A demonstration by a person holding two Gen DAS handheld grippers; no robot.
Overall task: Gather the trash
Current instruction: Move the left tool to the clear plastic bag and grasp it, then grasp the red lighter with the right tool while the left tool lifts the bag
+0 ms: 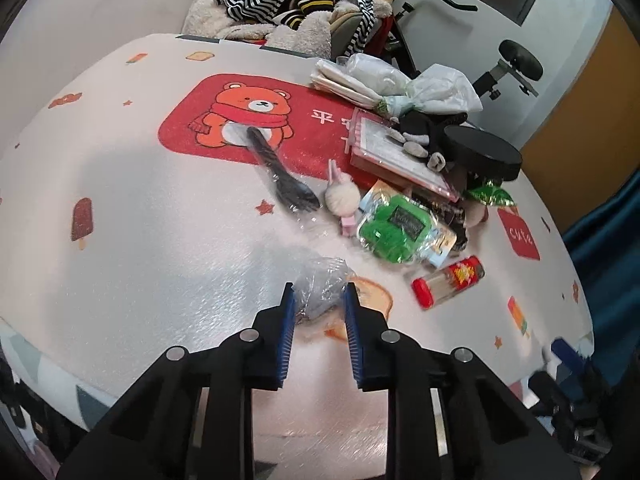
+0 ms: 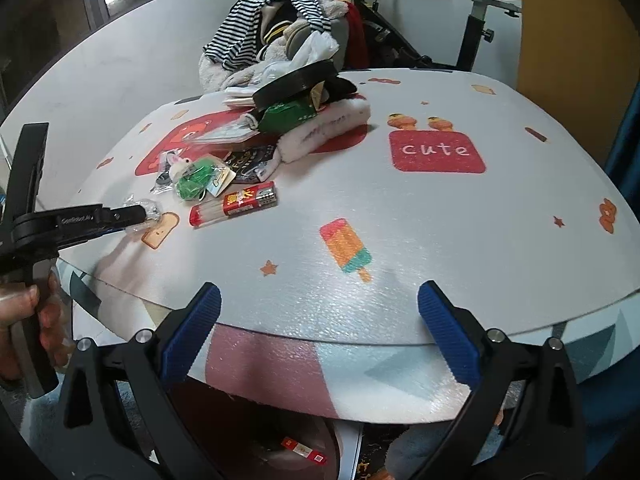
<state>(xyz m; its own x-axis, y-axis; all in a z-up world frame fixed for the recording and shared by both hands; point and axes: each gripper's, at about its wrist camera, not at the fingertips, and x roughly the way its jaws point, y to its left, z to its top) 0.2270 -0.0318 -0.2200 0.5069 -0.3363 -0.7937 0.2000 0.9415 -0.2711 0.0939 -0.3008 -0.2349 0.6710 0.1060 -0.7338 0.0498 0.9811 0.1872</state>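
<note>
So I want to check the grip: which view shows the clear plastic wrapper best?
The left wrist view: the crumpled wrapper sits close up between the left gripper pads, which press on it. The right wrist view shows the wrapper only small and far off at that gripper's tip, partly hidden.

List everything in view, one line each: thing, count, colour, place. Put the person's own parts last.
crumpled plastic wrap: one, clear, near table edge, between the left gripper's pads
wrapped fork: one, black, on the red bear print
toothpick tube: one, red and clear, lying beside the clutter
green packet: one, green, mid-table
pompom clip: one, pink and white, beside the fork
round lid: one, black, atop the clutter
clothes pile: one, striped and beige, behind the table
table: one, white printed cover
left gripper: black, blue pads, closed on the wrap
right gripper: black, blue pads, open, empty
hand: one, holding the left gripper's handle
</note>
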